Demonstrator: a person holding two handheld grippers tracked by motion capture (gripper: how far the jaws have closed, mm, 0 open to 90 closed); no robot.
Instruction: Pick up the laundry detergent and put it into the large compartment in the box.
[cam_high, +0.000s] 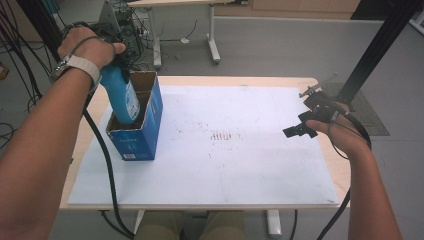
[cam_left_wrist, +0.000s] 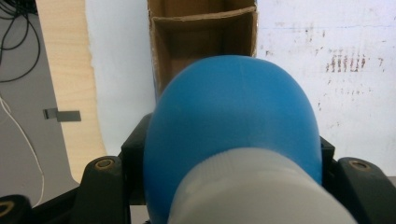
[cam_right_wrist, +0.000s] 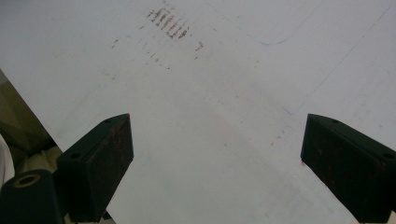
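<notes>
A: Lowering the blue bottle (cam_high: 121, 95) into the cardboard box (cam_high: 145, 132), we had the left hand-held gripper (cam_high: 117, 57) clamped on its neck, just under the white cap (cam_left_wrist: 252, 191). Its base sat inside the box's near compartment, and it leaned a little.

B: Where did the box stand?

A: On the white mat (cam_high: 225, 155) at the left of the bench (cam_high: 200, 80), upright, top open, with a divider (cam_left_wrist: 201, 21) across it.

B: And our other hand?

A: We held the right hand-held gripper (cam_high: 305, 125) at the right edge, jaws wide apart over bare mat, with nothing between them.

B: So what could have gone wrong?

A: We judged the lean the main risk: the base might catch the divider or a wall and push the light box over, since nothing steadied it. Letting go early, the bottle might drop crooked and jam.

B: We could have braced the box with the free hand-held gripper.
</notes>
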